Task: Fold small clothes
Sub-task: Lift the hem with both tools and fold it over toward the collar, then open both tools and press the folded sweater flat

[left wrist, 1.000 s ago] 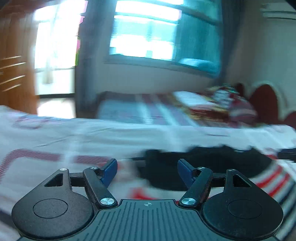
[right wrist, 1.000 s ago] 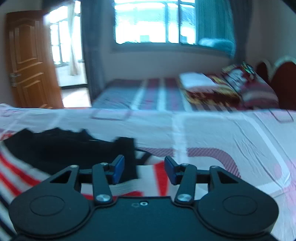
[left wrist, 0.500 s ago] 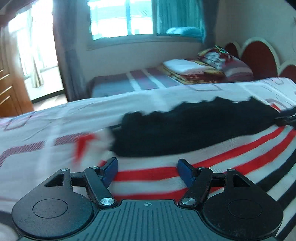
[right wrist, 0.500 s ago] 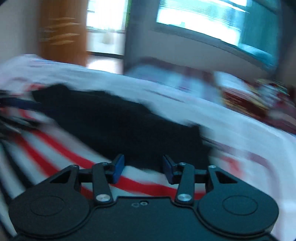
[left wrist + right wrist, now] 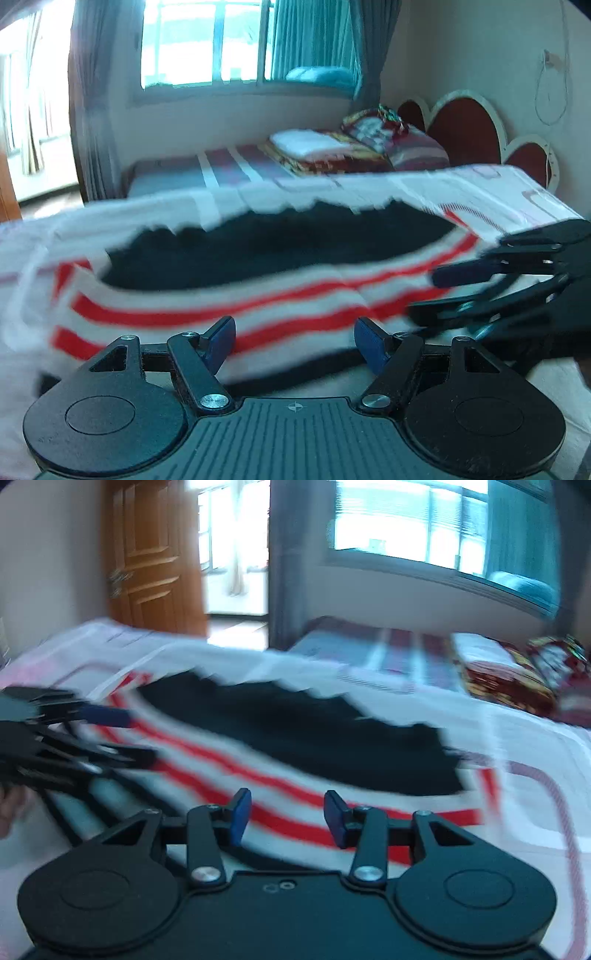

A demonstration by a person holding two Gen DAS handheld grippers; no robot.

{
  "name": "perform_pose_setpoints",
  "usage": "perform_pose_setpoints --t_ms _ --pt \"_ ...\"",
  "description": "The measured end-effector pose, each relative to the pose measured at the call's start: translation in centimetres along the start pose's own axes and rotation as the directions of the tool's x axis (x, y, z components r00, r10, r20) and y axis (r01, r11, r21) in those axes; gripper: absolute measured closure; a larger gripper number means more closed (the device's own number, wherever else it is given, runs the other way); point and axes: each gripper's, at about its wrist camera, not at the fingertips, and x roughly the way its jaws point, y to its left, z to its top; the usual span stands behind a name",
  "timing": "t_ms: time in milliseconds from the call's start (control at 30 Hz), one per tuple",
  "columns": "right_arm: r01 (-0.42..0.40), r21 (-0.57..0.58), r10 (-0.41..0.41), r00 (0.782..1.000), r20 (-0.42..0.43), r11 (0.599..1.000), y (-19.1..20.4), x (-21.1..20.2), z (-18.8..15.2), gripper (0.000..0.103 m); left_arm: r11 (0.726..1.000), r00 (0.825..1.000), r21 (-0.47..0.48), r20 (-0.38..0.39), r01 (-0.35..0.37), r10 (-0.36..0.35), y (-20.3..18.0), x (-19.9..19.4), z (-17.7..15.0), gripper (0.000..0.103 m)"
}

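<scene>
A small garment (image 5: 229,299), black on top with red and white stripes below, lies flat on a white patterned bedsheet (image 5: 461,192). It shows in the right wrist view too (image 5: 295,753). My left gripper (image 5: 294,339) is open and empty just over the striped near edge. My right gripper (image 5: 287,819) is open and empty over the same striped edge. Each gripper shows in the other's view: the right one at the right of the left wrist view (image 5: 517,280), the left one at the left of the right wrist view (image 5: 66,738). Both views are blurred by motion.
A second bed (image 5: 229,166) with folded blankets and pillows (image 5: 354,144) stands behind, under a window (image 5: 207,40). A red headboard (image 5: 465,125) is at the right. A wooden door (image 5: 151,561) stands at the back left in the right wrist view.
Both grippers have swung inward toward each other along the garment's striped edge. Each now shows in the other's view. Both stayed open.
</scene>
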Motion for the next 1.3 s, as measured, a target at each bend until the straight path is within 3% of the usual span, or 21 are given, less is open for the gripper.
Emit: perform_pose_setpoints --t_ms 167,300,400,467,567,667,700,800,967,1067,1100,1133,1233,1300 --pt "0.063 -0.107 -0.065 0.998 -0.013 0.992 1.9 0.0 -1.6 0.062 0.998 0.998 -0.018 -0.005 -0.068 0.068 0.3 -1.2 -1.5 0.032" --pt "0.178 0.053 -0.174 0.982 -0.071 0.983 -2.7 -3.0 -4.2 0.059 0.989 0.99 -0.059 -0.014 -0.138 0.137 5.0 -3.9 -3.3 0.032" --pt "0.133 0.17 -0.122 0.99 -0.069 0.977 -5.5 -5.2 -5.3 0.061 0.984 0.989 -0.104 -0.001 -0.146 0.147 6.5 -5.7 -3.4 0.032" --pt "0.175 0.224 -0.174 0.984 -0.023 0.959 -6.8 -7.0 -5.7 0.059 0.983 0.988 -0.096 0.002 -0.156 0.157 6.5 -6.2 -3.4 0.032" --pt "0.198 0.33 -0.197 0.98 -0.037 0.923 -8.4 -7.9 -6.5 0.058 0.981 0.987 -0.113 -0.016 -0.16 0.159 6.8 -6.1 -4.0 0.032" --pt "0.177 0.335 -0.157 0.984 -0.084 0.925 -8.7 -7.3 -6.9 0.064 0.98 0.984 -0.095 -0.016 -0.176 0.176 6.3 -5.9 -4.3 0.032" --pt "0.168 0.323 -0.145 0.985 -0.095 0.931 -8.6 -7.3 -6.9 0.08 0.98 0.984 -0.09 -0.018 -0.18 0.179 6.2 -6.0 -4.3 0.032" --pt "0.181 0.301 -0.15 0.981 -0.123 0.936 -8.7 -7.7 -7.3 0.095 0.979 0.982 -0.073 -0.035 -0.188 0.186 6.3 -5.9 -4.2 0.032" --pt "0.214 0.332 -0.166 0.972 -0.168 0.919 -8.9 -8.5 -9.6 0.097 0.98 0.981 -0.05 -0.038 -0.193 0.191 6.6 -5.9 -4.3 0.032" --pt "0.244 0.323 -0.197 0.965 -0.173 0.914 -8.3 -9.1 -8.6 0.094 0.976 0.978 -0.062 -0.029 -0.209 0.207 6.2 -6.8 -4.0 0.032" --pt "0.266 0.312 -0.237 0.963 -0.129 0.912 -7.9 -10.0 -8.0 0.083 0.978 0.981 -0.082 -0.012 -0.194 0.193 5.7 -7.3 -3.7 0.032" --pt "0.271 0.291 -0.261 0.963 -0.074 0.918 -7.2 -11.0 -7.4 0.081 0.982 0.987 -0.101 0.009 -0.159 0.161 5.2 -7.7 -3.5 0.032" --pt "0.16 0.257 -0.155 0.987 -0.039 0.953 -4.7 -10.2 -5.9 0.082 0.994 0.997 -0.082 0.036 -0.066 0.069 1.3 -7.1 -2.6 0.032" --pt "0.137 0.179 -0.131 0.99 -0.044 0.974 -2.2 -8.5 -5.3 0.082 0.998 0.999 -0.065 0.028 -0.027 0.029 -1.4 -6.0 -2.3 0.032"
